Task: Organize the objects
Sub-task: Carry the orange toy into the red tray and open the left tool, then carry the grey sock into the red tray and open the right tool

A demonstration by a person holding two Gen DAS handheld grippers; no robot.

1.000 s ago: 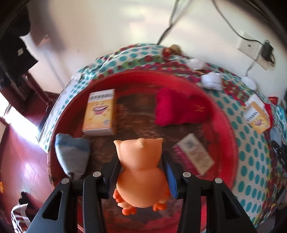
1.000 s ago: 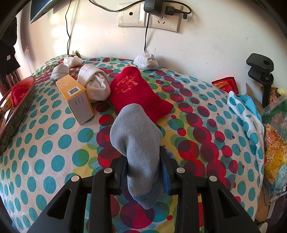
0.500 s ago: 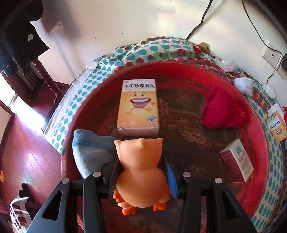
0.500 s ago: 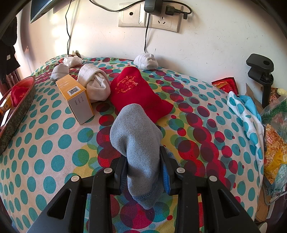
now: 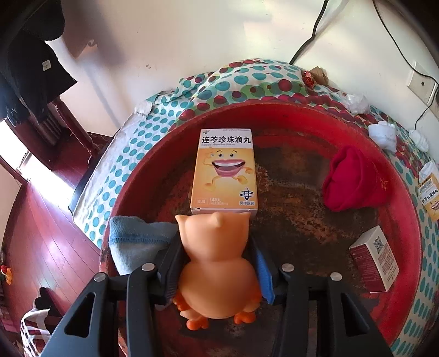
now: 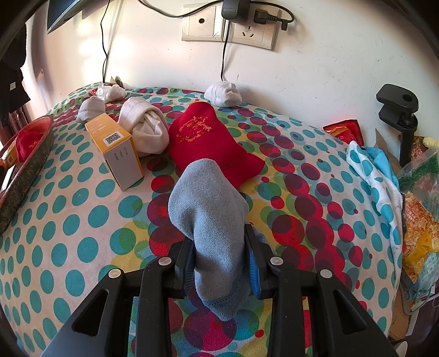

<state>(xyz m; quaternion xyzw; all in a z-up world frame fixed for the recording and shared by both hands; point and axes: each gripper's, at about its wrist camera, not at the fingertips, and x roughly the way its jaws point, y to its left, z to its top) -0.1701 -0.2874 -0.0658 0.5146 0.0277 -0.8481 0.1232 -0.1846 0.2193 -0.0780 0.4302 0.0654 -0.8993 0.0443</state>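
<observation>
My left gripper (image 5: 216, 258) is shut on an orange toy owl (image 5: 216, 263) and holds it over the near side of a round red tray (image 5: 408, 233). In the tray lie a yellow medicine box (image 5: 223, 170), a grey-blue sock (image 5: 131, 241), a red sock (image 5: 354, 178) and a dark red box (image 5: 374, 258). My right gripper (image 6: 219, 258) is shut on a grey sock (image 6: 211, 214) above the dotted cloth. In front of it lie a red sock (image 6: 211, 140), a yellow box (image 6: 115, 148) and a rolled white sock (image 6: 145, 126).
The tray rim (image 6: 24, 170) shows at the left edge of the right wrist view. Small white socks (image 6: 223, 93) lie by the wall under the sockets (image 6: 230, 24). A black clamp (image 6: 397, 109) and bags (image 6: 419, 219) stand at the right. The wooden floor (image 5: 41, 233) drops off left of the table.
My left gripper has moved left and closer over the tray with the owl; the yellow box now sits straight ahead. The right gripper has not moved.
</observation>
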